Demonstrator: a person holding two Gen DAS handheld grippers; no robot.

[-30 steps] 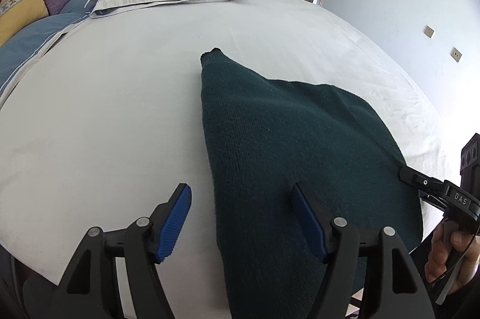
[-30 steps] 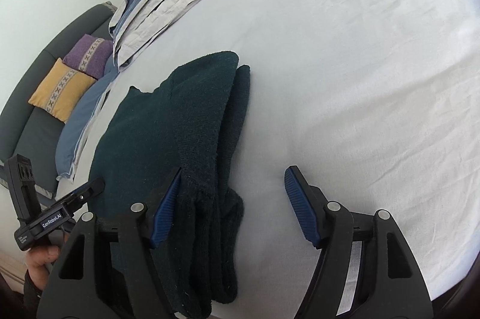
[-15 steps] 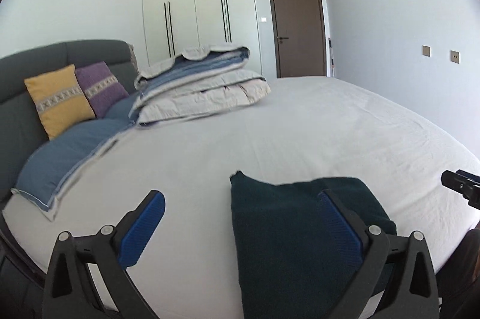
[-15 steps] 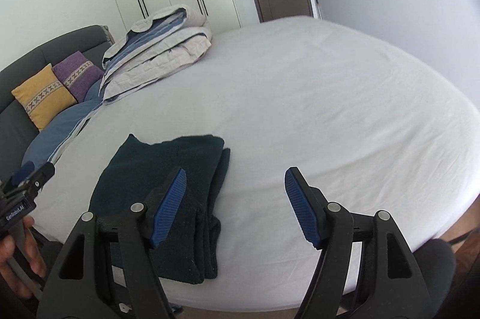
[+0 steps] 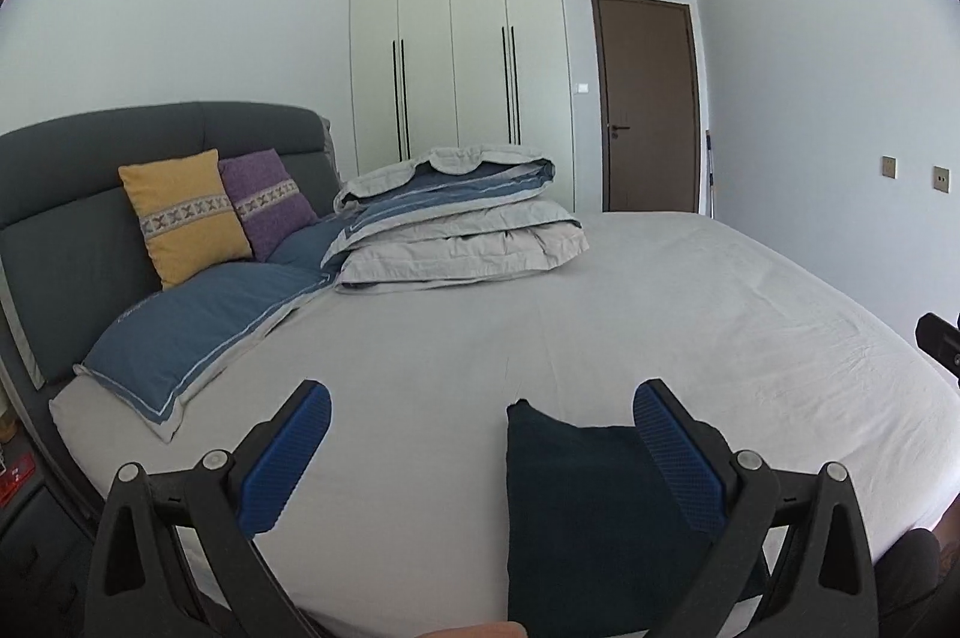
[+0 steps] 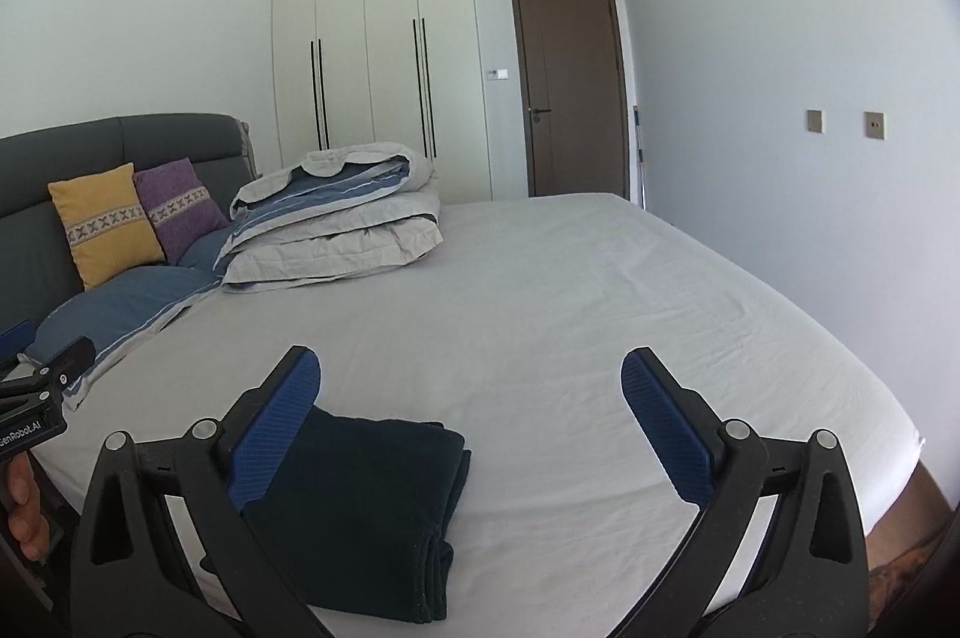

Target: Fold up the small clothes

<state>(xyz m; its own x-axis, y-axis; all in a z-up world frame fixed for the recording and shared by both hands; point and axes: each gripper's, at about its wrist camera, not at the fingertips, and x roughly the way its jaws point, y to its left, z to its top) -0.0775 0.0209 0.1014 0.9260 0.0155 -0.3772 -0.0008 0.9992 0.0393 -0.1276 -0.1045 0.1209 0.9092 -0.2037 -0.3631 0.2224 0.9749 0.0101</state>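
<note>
A folded dark green sweater [image 6: 366, 506] lies near the front edge of the bed [image 6: 540, 308], its layered folds stacked at one side. The left gripper [image 5: 480, 434] and right gripper [image 6: 471, 404] both hover above it, spread wide and holding nothing.

Folded garment [image 5: 576, 506]: right part hidden behind the left gripper's right finger [image 5: 678, 458]; near edge cut off at 6 o'clock.
Right gripper [image 5: 939, 347]: cut off at 3 o'clock in the left wrist view.
Left gripper [image 6: 36, 398]: cut off at 9 o'clock in the right wrist view.
</note>
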